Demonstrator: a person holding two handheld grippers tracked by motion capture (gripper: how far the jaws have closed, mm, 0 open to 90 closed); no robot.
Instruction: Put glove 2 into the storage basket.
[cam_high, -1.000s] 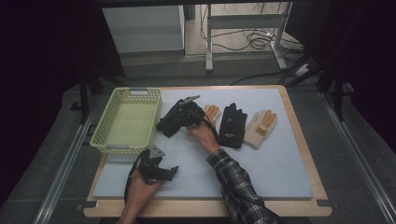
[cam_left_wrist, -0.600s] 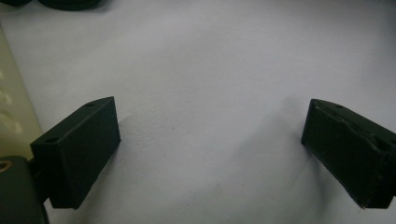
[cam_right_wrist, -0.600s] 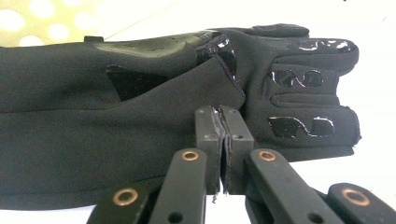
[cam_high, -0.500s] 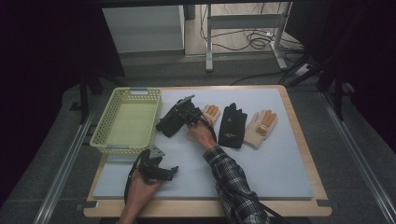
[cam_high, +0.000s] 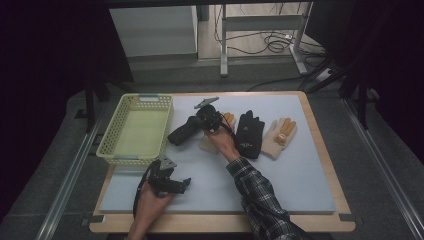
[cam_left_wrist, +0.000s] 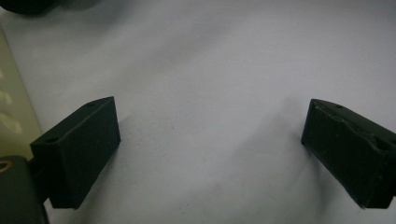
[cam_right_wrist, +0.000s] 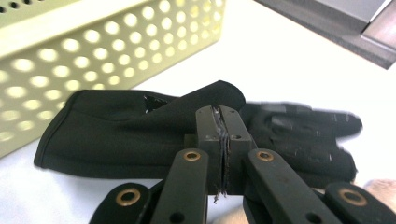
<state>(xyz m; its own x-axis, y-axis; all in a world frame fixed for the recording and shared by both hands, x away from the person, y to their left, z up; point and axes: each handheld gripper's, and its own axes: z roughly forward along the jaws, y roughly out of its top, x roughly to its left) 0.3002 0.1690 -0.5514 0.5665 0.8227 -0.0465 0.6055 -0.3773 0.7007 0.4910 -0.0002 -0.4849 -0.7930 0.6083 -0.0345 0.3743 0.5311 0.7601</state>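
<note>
Black glove (cam_right_wrist: 140, 128) now carried closer to basket (cam_high: 135, 127), pinched in right gripper (cam_right_wrist: 223, 135), jaws pressed together. Left gripper (cam_left_wrist: 210, 149) unmoved on table (cam_high: 300, 175), jaws spread.

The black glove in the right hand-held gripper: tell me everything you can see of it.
The black glove looks like soft matte fabric, with darker grip patches on its fingers, which are blurred. It is lifted, lying roughly level, cuff toward the yellow perforated basket and fingers pointing away from it. The right hand-held gripper is shut on a fold of it near the thumb; its jaws stand pressed together. In the high view it hangs between the basket and the gloves lying on the mat. Nothing else visibly touches it.
</note>
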